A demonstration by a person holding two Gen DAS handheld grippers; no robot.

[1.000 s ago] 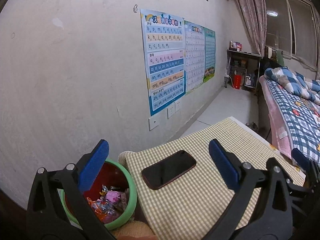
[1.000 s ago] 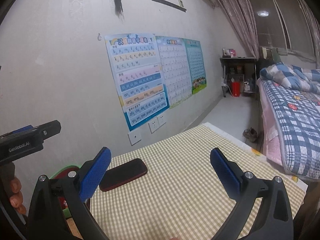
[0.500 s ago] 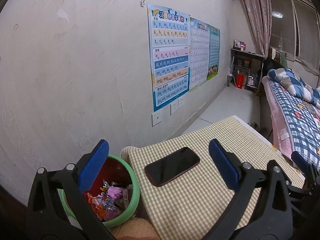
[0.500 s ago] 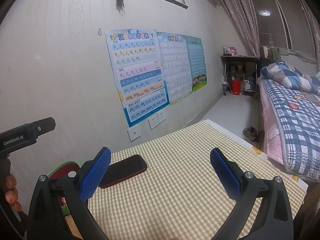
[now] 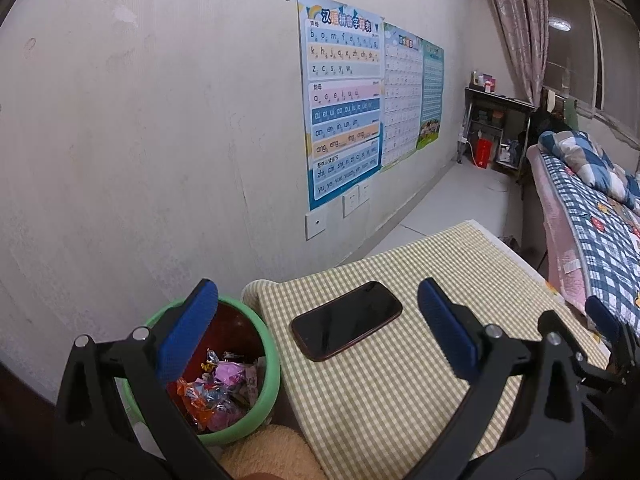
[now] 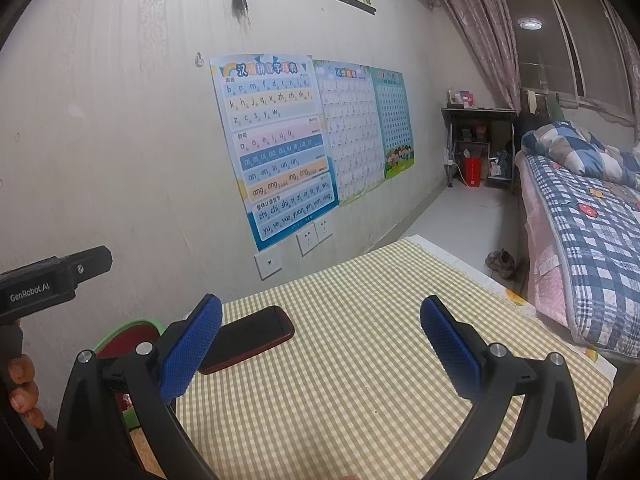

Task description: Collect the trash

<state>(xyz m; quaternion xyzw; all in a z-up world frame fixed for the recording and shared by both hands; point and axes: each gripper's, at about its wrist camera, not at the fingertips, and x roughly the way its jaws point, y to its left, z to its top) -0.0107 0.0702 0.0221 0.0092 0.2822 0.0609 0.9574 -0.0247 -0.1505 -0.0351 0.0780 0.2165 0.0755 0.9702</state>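
Note:
A green-rimmed bin (image 5: pixel 269 340) with a red inside stands at the table's left end, and several crumpled bright wrappers (image 5: pixel 218 390) lie in it. In the left wrist view my left gripper (image 5: pixel 316 328) is open and holds nothing, its left pad over the bin and its right pad over the checked cloth. My right gripper (image 6: pixel 320 344) is also open, held above the yellow checked tablecloth (image 6: pixel 360 360). From the right wrist view only the bin's rim (image 6: pixel 120 330) shows, partly behind the left pad.
A red-edged phone (image 5: pixel 346 320) lies face up on the cloth near the bin, also seen as the phone (image 6: pixel 256 336). The wall with posters (image 6: pixel 276 140) is close behind. A bed (image 6: pixel 592 248) stands on the right, and a hand (image 6: pixel 24 388) holds the other gripper at the left edge.
Both cameras have drifted slightly, so the posters sit a little further right in the left view. Both grippers stay open and the phone and bin have not moved.

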